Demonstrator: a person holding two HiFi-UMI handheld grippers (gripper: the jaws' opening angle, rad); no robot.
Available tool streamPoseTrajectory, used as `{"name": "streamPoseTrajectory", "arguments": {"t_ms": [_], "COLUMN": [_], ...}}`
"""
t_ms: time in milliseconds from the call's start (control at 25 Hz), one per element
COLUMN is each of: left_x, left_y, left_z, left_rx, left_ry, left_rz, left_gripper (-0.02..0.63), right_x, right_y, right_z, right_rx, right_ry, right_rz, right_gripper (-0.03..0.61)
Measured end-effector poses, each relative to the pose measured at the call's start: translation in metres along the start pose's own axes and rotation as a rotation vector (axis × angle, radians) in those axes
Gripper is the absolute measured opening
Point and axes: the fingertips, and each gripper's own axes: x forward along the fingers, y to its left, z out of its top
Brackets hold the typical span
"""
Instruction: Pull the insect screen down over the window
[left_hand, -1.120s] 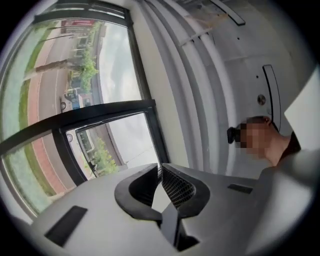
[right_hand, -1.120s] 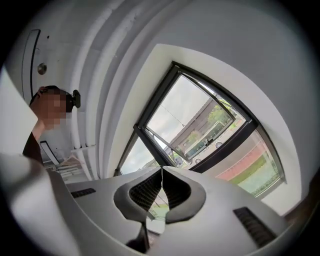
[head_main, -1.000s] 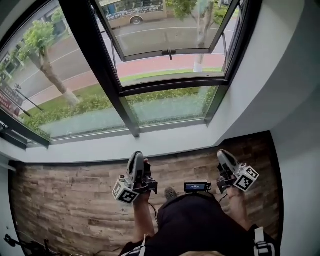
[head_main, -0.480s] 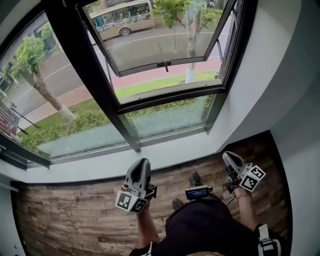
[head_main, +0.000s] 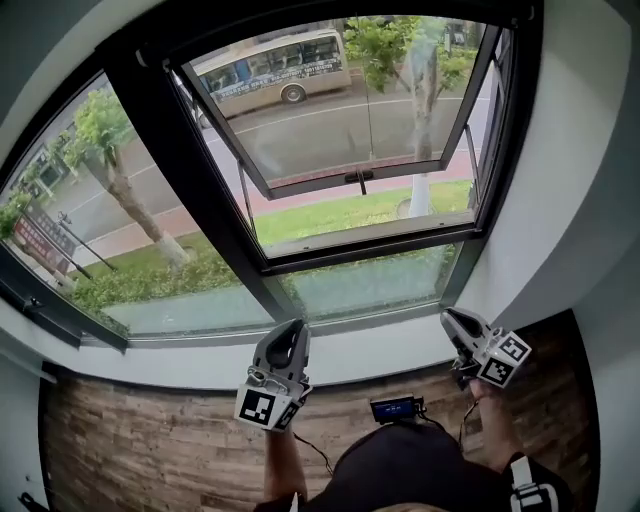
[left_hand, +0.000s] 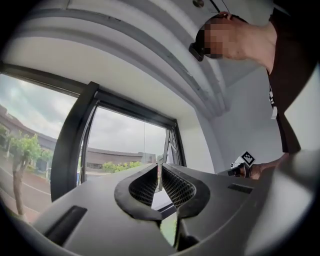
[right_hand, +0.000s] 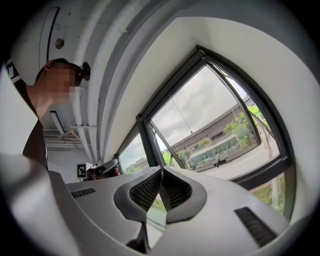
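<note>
At the lower middle of the head view, the left tool (head_main: 289, 332) and the right tool (head_main: 452, 320) hang above the white sill (head_main: 370, 350), both pointing towards the window (head_main: 330, 130). Each tool is clenched on nothing, its jaws pressed together. The window fills the upper frame, with its black sash (head_main: 300, 187) tilted outward and the handle (head_main: 359, 179) at its lower edge. I cannot tell where the insect screen sits. Wooden floor (head_main: 130, 440) shows at lower left.
</note>
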Motion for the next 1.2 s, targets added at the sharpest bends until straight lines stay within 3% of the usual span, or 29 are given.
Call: {"name": "streamPoseTrajectory", "arguments": {"t_ms": [120, 240, 400, 600, 680, 800, 880, 920, 1200], "left_x": [0.047, 0.086, 0.133, 0.175, 0.192, 0.223, 0.241, 0.248, 0.280], "left_y": [0.006, 0.016, 0.042, 0.085, 0.103, 0.138, 0.173, 0.193, 0.315], "left_z": [0.022, 0.037, 0.074, 0.131, 0.154, 0.189, 0.208, 0.217, 0.278], "left_rx": [0.057, 0.173, 0.421, 0.705, 0.802, 1.050, 1.188, 1.238, 1.438], "left_ry": [-0.033, -0.022, 0.032, 0.066, 0.067, 0.113, 0.177, 0.207, 0.355], "left_rz": [-0.004, -0.002, 0.099, 0.253, 0.302, 0.372, 0.447, 0.485, 0.653], "left_gripper": [0.015, 0.015, 0.024, 0.128, 0.139, 0.140, 0.140, 0.140, 0.156], "right_x": [0.018, 0.030, 0.041, 0.061, 0.068, 0.085, 0.102, 0.110, 0.162], "right_y": [-0.023, -0.050, -0.072, -0.099, -0.105, -0.116, -0.122, -0.124, -0.136], "right_z": [0.037, 0.075, 0.122, 0.178, 0.205, 0.247, 0.272, 0.283, 0.366], "right_rx": [-0.051, -0.121, -0.266, -0.575, -0.755, -1.056, -1.211, -1.270, -1.457], "right_ry": [-0.027, -0.035, -0.009, 0.086, 0.125, 0.204, 0.255, 0.272, 0.314], "right_rz": [0.061, 0.103, 0.157, 0.157, 0.119, 0.021, -0.037, -0.065, -0.249], "right_gripper": [0.009, 0.009, 0.009, 0.009, 0.011, 0.018, 0.089, 0.094, 0.095]}}
